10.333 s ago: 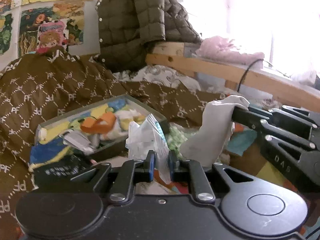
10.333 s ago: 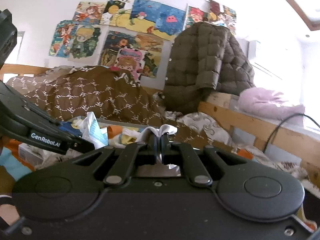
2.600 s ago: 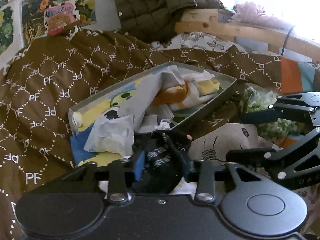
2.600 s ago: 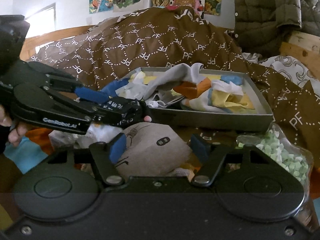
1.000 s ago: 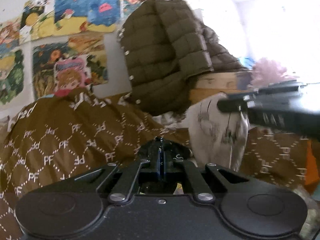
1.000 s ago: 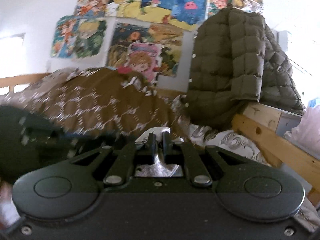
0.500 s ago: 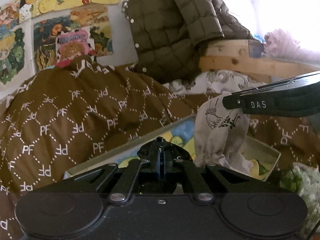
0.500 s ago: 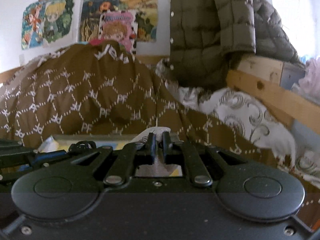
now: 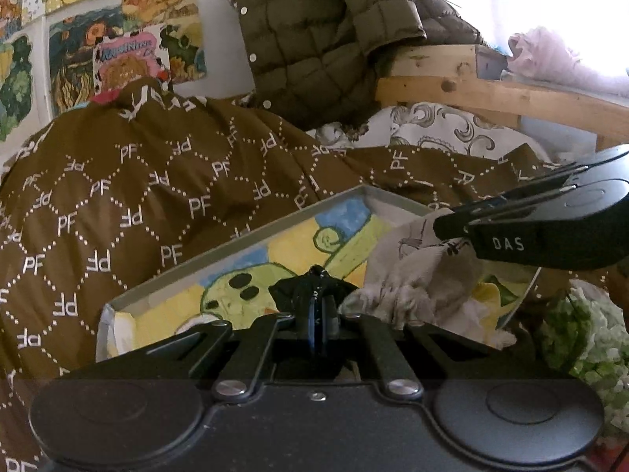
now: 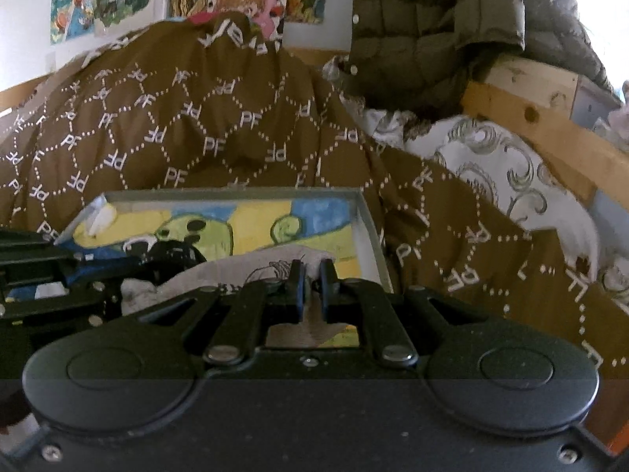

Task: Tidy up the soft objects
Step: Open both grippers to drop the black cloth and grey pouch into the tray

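Black sock [image 9: 314, 289] pinched in the left gripper [image 9: 320, 314], grey sock [image 10: 251, 271] clamped in the right gripper [image 10: 310, 287], both over the tray [image 10: 369, 228], where a late release could snag fabric on the rim.

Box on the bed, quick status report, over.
Left gripper shut on black sock. Right gripper shut on pale sock. Both over the box. Nothing in the way.
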A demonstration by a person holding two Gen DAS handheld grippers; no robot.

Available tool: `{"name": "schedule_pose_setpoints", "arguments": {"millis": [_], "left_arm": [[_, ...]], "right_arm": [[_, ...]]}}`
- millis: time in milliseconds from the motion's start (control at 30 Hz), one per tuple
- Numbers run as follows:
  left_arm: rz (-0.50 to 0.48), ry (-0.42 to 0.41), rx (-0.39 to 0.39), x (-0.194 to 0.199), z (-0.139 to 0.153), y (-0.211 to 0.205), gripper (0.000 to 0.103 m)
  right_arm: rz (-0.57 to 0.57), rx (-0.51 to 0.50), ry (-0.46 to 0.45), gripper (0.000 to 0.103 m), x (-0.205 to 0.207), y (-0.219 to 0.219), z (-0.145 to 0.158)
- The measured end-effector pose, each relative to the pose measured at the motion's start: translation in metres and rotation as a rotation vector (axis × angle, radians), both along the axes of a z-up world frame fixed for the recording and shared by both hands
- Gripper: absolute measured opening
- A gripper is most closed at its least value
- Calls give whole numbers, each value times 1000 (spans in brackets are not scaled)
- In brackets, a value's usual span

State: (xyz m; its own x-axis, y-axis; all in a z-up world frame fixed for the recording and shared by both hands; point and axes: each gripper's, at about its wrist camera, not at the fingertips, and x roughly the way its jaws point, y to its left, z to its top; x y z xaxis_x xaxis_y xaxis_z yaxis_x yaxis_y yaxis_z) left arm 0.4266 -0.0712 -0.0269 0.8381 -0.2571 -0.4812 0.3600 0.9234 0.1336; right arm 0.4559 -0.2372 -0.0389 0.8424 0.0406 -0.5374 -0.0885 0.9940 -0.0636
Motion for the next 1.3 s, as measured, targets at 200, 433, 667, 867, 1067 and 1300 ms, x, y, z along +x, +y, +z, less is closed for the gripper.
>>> {"name": "schedule_pose_setpoints", "arguments": {"millis": [200,433,667,867,1067,1300], "left_arm": [[3,19,-3,-5,-5,0,5],[2,43,-3,-9,-7,-2,6],[30,32,-20,-12,2,3,24],[46,11,-23,-21,7,4,42],[80,-5,-51,-31,14,7,56],[110,-39,-68,-51,29,11,74]], "right_arm": [[-5,8,31,10,-5,-6,-11],[4,-23,44,15,-14,-4,-11],[5,-19,15,31,-17,-9,1],[3,-11,-30,52,-28,-11,15],[-10,-33,-94,77,-45,-13,33],[-23,-23,-148,96,-69,-20,55]]}}
